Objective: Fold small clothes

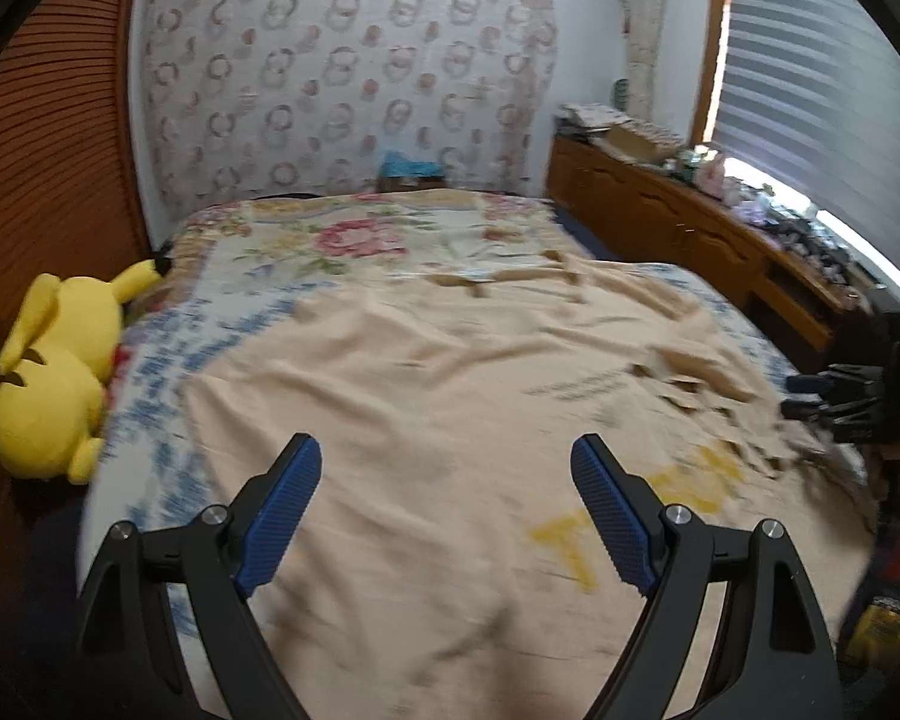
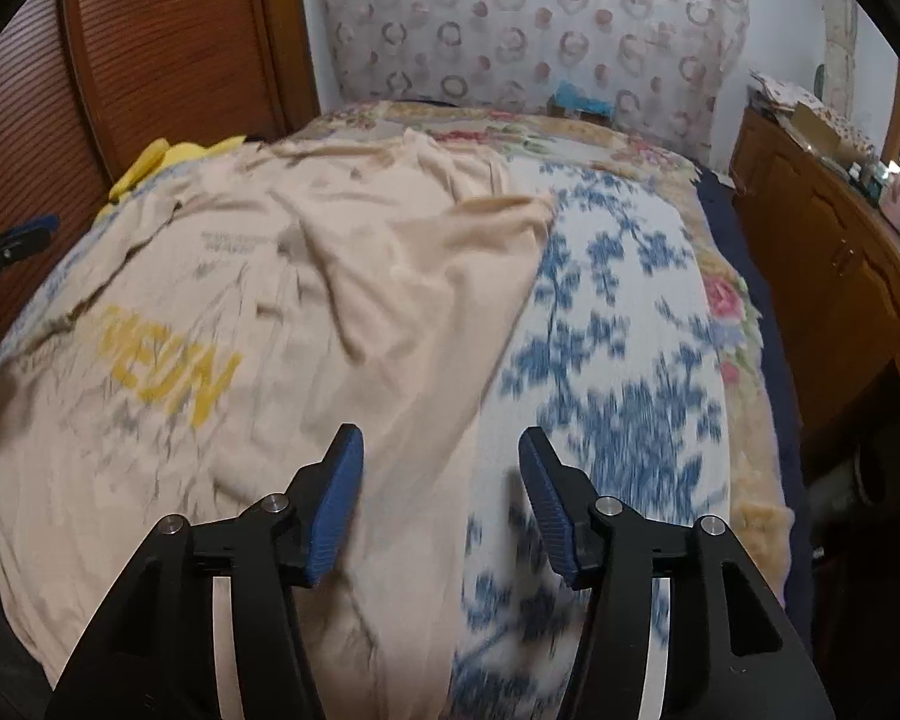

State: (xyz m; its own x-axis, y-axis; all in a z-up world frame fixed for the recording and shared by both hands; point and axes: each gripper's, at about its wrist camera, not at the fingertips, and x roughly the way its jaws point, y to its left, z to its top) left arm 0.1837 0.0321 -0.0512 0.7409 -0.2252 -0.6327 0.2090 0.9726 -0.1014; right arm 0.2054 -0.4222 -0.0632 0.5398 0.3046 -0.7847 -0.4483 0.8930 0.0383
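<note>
T-shirt (image 2: 282,312), beige with yellow lettering, lies spread and rumpled over the left part of the floral bedspread (image 2: 618,324). Right gripper (image 2: 441,498) hangs released above its right hem edge, nothing between the pads. Left gripper (image 1: 447,510) is splayed wide and empty over the shirt's middle.

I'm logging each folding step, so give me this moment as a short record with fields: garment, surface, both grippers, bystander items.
garment: beige T-shirt with yellow lettering, spread out and wrinkled, not yet folded
surface: floral bedspread on a bed
left gripper: open, above the shirt, holding nothing
right gripper: open, over the shirt's right edge, nothing gripped
bystander items: yellow plush toy at the bed's left side; wooden cabinet on the right
</note>
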